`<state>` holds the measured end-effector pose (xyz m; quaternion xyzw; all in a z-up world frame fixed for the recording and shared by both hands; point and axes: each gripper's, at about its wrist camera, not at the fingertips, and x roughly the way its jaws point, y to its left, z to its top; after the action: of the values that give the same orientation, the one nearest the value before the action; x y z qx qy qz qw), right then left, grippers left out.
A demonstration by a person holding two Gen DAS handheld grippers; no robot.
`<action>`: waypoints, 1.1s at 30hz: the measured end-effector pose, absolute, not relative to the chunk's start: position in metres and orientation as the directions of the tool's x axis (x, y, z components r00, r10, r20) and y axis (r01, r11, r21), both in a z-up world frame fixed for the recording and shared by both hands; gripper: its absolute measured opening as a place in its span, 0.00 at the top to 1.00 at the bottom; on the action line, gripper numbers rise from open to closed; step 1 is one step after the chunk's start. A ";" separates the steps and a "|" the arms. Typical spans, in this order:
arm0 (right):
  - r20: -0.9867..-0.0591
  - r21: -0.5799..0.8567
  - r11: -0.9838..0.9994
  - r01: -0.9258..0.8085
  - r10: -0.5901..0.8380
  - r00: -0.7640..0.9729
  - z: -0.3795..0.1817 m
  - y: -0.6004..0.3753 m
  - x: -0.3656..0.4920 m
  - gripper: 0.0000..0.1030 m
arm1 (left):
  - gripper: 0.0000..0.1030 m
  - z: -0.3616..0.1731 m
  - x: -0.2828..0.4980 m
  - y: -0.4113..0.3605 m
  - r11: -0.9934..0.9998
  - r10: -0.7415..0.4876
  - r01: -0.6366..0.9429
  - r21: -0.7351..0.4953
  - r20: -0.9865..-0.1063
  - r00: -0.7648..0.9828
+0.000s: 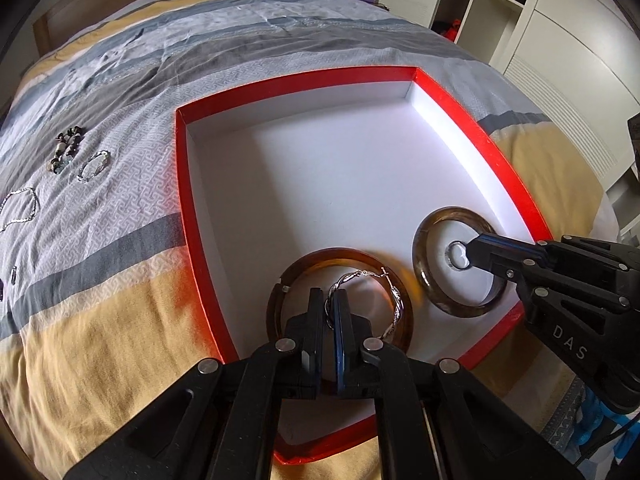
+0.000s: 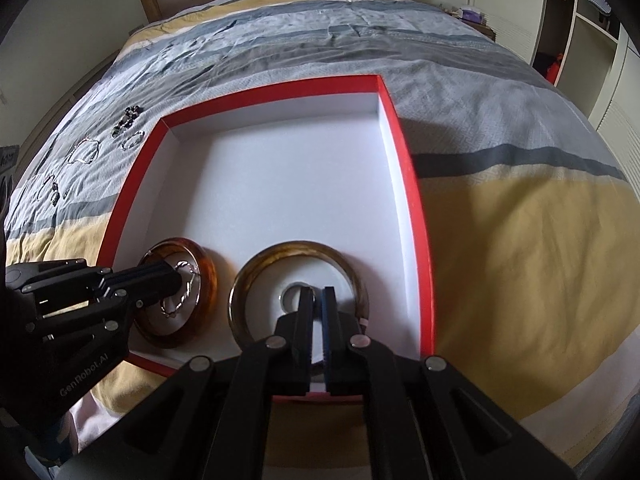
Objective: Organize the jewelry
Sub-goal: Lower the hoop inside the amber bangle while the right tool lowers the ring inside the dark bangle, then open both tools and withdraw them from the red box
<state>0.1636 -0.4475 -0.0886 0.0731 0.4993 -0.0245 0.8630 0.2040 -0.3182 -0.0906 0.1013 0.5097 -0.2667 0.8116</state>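
Note:
A red box with a white floor (image 1: 182, 184) (image 2: 404, 184) lies on the bed. In it lie a brown bangle (image 1: 340, 256) (image 2: 206, 276) and a grey-brown bangle (image 1: 424, 236) (image 2: 248, 272). My left gripper (image 1: 330, 300) (image 2: 176, 280) is shut on a twisted silver hoop (image 1: 394, 304) (image 2: 188, 292) over the brown bangle. My right gripper (image 2: 318, 294) (image 1: 472, 250) is shut on a small silver ring (image 2: 289, 294) (image 1: 456, 254) inside the grey-brown bangle.
On the bedspread left of the box lie a beaded bracelet (image 1: 66, 148) (image 2: 126, 118), another silver hoop (image 1: 93, 166) (image 2: 132, 141) and a silver chain (image 1: 20, 210) (image 2: 84, 152). Smaller pieces (image 2: 54, 192) lie further left. Wardrobes (image 1: 560, 40) stand at the right.

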 end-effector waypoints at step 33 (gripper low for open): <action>-0.732 0.147 0.961 0.234 -0.053 0.679 0.029 -0.444 0.055 0.76 | 0.45 0.038 0.103 -0.183 0.929 -0.303 0.362 -0.072 -0.707 0.638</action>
<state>0.0551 -0.4438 0.0290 0.1151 0.3927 -0.0789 0.9090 0.1033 -0.1834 0.0381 0.0381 0.3834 -0.1839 0.9043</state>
